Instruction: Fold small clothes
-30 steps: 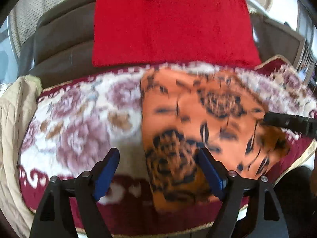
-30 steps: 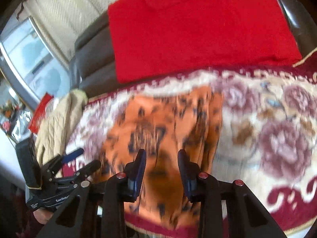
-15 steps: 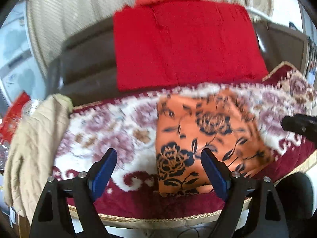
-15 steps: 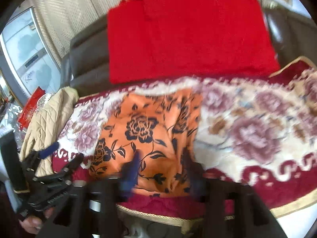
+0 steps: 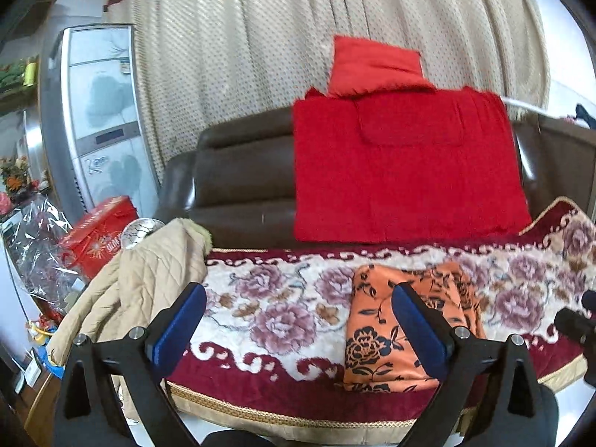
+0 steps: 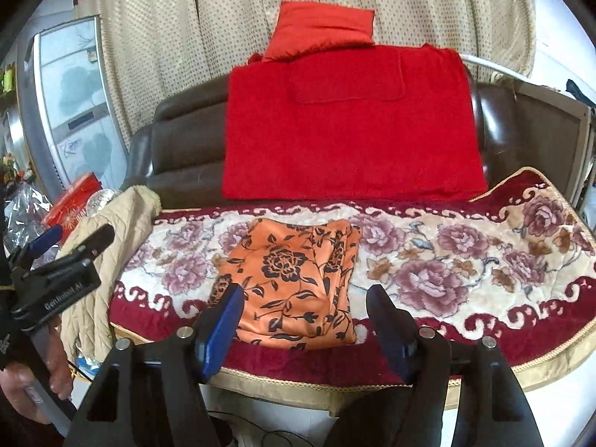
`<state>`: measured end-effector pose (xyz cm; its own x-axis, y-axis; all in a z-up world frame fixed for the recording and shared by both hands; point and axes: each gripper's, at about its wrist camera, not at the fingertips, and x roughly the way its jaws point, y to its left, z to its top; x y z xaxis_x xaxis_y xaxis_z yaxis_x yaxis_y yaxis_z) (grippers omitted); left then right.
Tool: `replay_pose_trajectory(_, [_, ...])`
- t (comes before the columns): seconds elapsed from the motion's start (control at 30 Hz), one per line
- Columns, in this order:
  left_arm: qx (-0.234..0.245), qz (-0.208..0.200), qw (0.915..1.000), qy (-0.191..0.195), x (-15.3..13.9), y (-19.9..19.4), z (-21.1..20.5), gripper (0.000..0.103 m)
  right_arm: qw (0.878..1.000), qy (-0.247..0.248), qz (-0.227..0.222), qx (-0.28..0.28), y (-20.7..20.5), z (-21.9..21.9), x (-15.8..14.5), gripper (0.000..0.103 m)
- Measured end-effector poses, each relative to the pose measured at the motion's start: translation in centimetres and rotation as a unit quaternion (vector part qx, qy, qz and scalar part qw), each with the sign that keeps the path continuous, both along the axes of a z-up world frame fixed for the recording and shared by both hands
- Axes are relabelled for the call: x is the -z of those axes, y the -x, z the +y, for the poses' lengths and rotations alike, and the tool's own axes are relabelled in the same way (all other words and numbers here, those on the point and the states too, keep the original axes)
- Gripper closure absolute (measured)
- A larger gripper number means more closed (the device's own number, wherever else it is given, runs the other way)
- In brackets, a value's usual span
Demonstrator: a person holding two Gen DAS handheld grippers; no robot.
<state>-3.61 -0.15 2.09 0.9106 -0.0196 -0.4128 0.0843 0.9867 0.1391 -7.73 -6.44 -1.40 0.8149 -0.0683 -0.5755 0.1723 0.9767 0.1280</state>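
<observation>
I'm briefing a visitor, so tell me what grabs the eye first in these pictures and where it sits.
The big red blanket draped over the brown sofa back dominates, with a red cushion on top of it. On the flowered seat cover below lies a folded orange cloth with black roses. Both the left gripper and the right gripper are open and empty.

Orange cloth (image 6: 294,279) w/ black rose print, folded into a flat rough rectangle, extra fold layers along its right edge. Lies on floral blanket (image 6: 447,260), left of centre, near front edge; not held.
</observation>
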Motion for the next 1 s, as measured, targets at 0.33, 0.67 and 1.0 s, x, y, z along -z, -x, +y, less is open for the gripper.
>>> replay_pose_trajectory(0.33, [0.000, -0.032, 0.9994, 0.009, -3.5, 2.2, 0.7, 0.003, 0.999, 0.023, -0.032, 0.014, 2.3, 1.9, -2.9, 0.030])
replay_pose_trajectory(0.67, [-0.001, -0.038, 0.9991, 0.021, -5.1, 2.9, 1.3, 0.003, 0.999, 0.018, -0.040, 0.017, 2.9, 2.3, -3.6, 0.030])
replay_pose_trajectory(1.0, [-0.012, -0.048, 0.9985, 0.022, -5.7, 3.3, 1.9, 0.003, 0.998, 0.027, -0.052, 0.022, 3.2, 3.3, -3.9, 0.030])
